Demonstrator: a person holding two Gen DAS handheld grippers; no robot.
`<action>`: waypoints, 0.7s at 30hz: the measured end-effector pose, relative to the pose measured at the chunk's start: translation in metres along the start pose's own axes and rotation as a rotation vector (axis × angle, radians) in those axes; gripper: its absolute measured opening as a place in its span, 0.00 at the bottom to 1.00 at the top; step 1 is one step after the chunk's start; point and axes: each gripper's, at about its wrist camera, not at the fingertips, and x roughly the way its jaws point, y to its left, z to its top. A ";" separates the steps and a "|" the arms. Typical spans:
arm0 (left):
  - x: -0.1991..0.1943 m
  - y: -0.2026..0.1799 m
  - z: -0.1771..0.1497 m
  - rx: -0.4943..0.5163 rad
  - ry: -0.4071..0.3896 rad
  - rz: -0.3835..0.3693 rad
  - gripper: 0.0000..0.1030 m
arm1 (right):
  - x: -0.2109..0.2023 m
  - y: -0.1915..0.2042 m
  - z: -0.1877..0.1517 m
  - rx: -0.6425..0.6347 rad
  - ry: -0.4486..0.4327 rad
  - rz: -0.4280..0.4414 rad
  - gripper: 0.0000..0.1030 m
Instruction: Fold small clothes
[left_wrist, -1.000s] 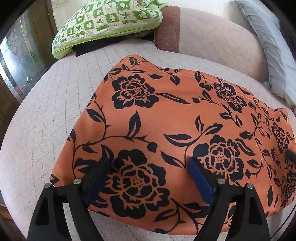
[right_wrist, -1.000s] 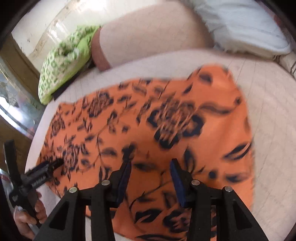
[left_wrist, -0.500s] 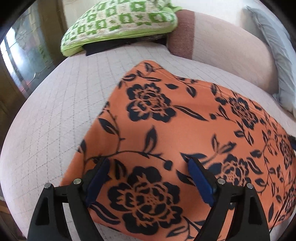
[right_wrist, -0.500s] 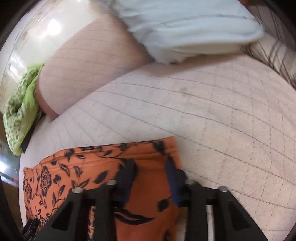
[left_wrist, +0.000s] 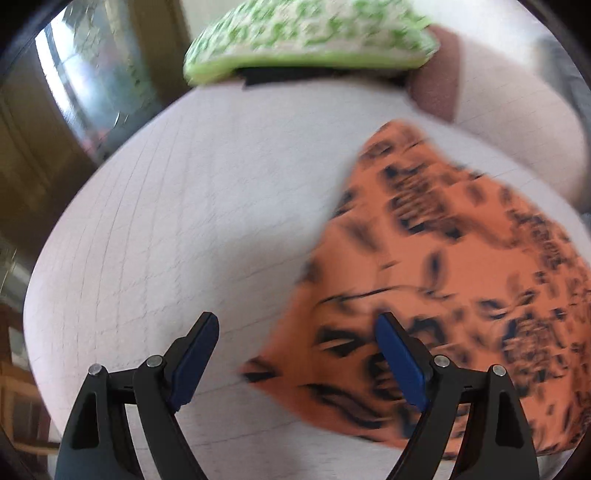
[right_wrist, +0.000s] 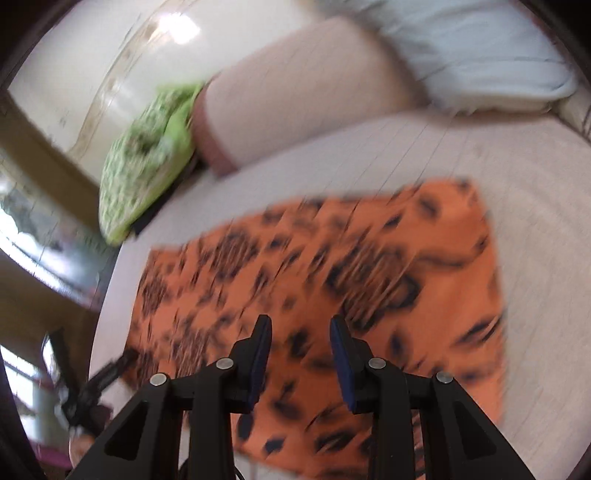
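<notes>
An orange cloth with a black flower print lies spread flat on the quilted bed. My left gripper hovers open and wide above the cloth's near left corner, and its right finger is over the fabric. In the right wrist view the same cloth fills the middle. My right gripper hangs above its near part with a narrow gap between the pads and nothing pinched. The left gripper and the hand holding it show at that cloth's left edge. Both views are blurred.
A green patterned pillow and a beige bolster with a brown end lie at the back of the bed. A pale blue pillow rests at the back right. A window in a wooden frame stands beyond the bed's left edge.
The left gripper has slid left, from over the cloth's middle to its near left corner. The right gripper went to the far right corner, then drew back and up; its jaws are narrower.
</notes>
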 end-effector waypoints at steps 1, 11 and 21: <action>0.004 0.008 0.001 -0.026 0.011 -0.033 0.86 | 0.006 0.008 -0.011 -0.015 0.025 0.003 0.34; 0.003 0.078 -0.003 -0.168 0.032 -0.122 0.86 | 0.035 0.043 -0.056 -0.112 0.166 -0.034 0.37; -0.030 0.057 -0.046 -0.210 0.079 -0.278 0.85 | -0.012 0.040 -0.069 -0.081 0.103 -0.009 0.37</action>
